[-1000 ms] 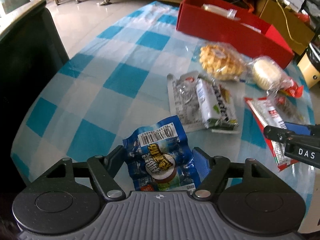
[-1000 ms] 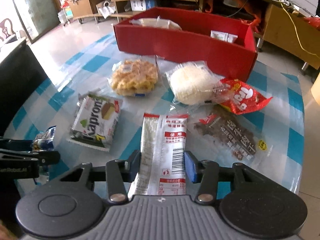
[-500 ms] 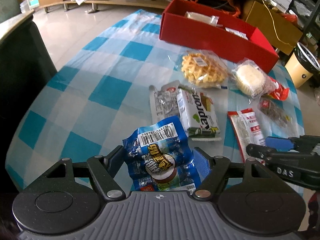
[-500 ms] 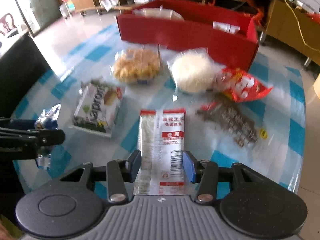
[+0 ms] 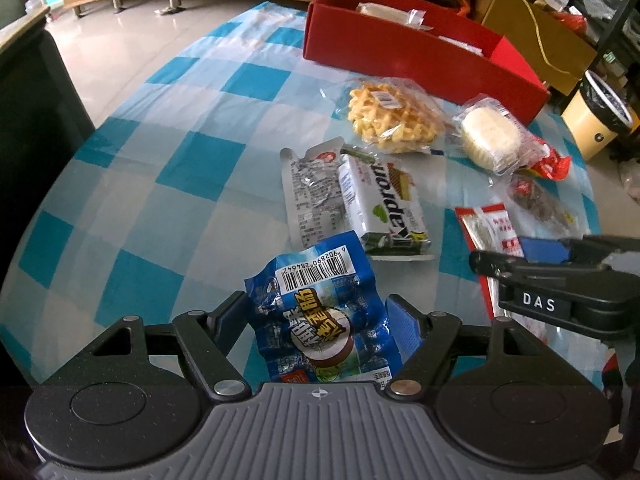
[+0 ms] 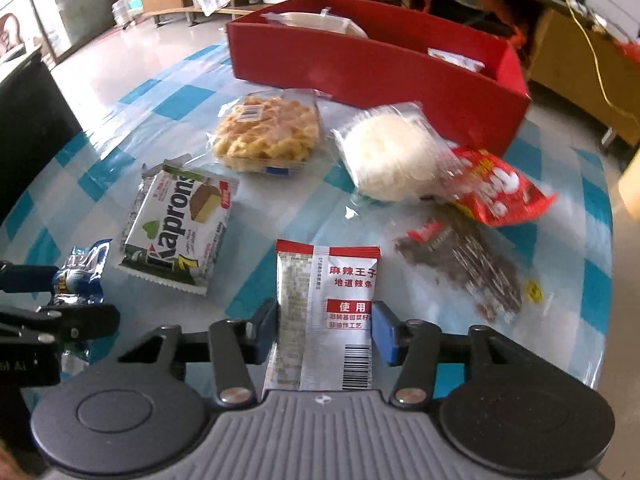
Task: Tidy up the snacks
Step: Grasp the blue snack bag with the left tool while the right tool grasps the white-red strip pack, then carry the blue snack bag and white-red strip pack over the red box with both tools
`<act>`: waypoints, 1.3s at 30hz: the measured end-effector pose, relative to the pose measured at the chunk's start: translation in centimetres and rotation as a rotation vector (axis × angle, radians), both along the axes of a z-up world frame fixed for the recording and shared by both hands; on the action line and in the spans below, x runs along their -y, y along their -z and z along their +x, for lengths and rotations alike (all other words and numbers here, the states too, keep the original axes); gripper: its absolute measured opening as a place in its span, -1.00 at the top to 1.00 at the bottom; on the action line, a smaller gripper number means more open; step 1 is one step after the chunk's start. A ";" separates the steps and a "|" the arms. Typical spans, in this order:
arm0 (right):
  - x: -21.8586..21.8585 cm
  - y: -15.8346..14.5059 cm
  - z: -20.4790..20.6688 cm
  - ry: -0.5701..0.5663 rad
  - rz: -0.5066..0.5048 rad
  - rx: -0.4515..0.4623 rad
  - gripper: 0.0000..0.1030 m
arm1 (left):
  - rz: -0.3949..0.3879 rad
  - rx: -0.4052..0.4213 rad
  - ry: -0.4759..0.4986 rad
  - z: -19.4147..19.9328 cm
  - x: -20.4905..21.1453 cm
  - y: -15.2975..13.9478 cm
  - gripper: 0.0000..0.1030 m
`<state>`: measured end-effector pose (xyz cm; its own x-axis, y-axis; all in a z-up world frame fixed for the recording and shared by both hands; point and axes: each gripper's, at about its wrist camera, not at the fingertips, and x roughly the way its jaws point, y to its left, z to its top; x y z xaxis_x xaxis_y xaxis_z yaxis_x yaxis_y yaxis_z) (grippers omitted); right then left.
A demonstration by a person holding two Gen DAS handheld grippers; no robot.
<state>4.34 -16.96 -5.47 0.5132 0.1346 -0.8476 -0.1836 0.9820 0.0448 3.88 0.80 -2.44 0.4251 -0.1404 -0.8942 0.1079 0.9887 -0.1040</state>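
snack packets on table (image 6: 178, 226): 8 | red box (image 6: 372, 64): 1 | grippers (image 6: 325, 326): 2

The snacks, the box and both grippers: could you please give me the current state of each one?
Left gripper: shut on the blue packet.
Right gripper: shut on the white strip packet.
Red box: open-topped, a few packets inside.
Waffle: sealed, flat on the tablecloth.
Kaprons wafer pack: sealed, lying on a silver wrapper.
White cake: sealed, overlapping the red bag.
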 end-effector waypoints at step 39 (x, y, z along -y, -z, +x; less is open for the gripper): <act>4.4 -10.4 4.6 0.132 0.201 0.282 0.10 | -0.046 0.277 0.052 10.4 5.7 -8.6 -0.55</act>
